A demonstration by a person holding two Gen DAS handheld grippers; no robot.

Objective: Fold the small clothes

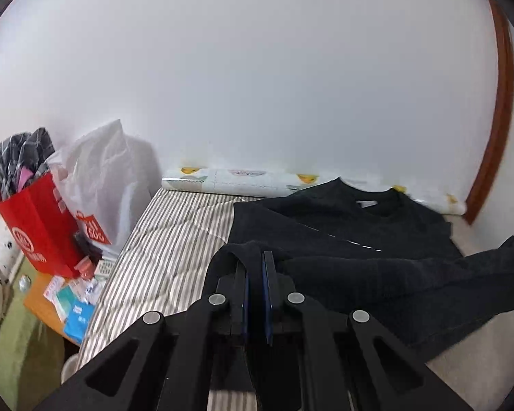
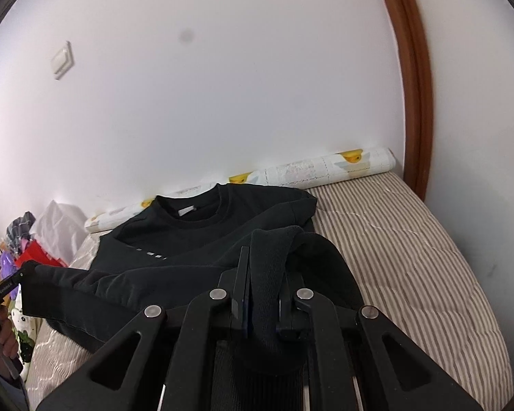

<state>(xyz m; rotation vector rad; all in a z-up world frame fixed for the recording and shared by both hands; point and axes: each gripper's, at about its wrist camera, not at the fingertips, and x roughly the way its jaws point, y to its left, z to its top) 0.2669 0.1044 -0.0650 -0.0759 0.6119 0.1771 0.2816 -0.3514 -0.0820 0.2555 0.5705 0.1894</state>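
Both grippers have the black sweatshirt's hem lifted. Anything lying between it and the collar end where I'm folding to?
Nothing visible: the sweatshirt chest up to the collar is bare, with both the left gripper and right gripper clamped on fabric.

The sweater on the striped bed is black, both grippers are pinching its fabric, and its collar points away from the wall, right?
Not quite: the collar points toward the wall, as the right wrist view shows. The rest holds: the sweater is black, lies on the striped bed, and both the left gripper and right gripper pinch its fabric.
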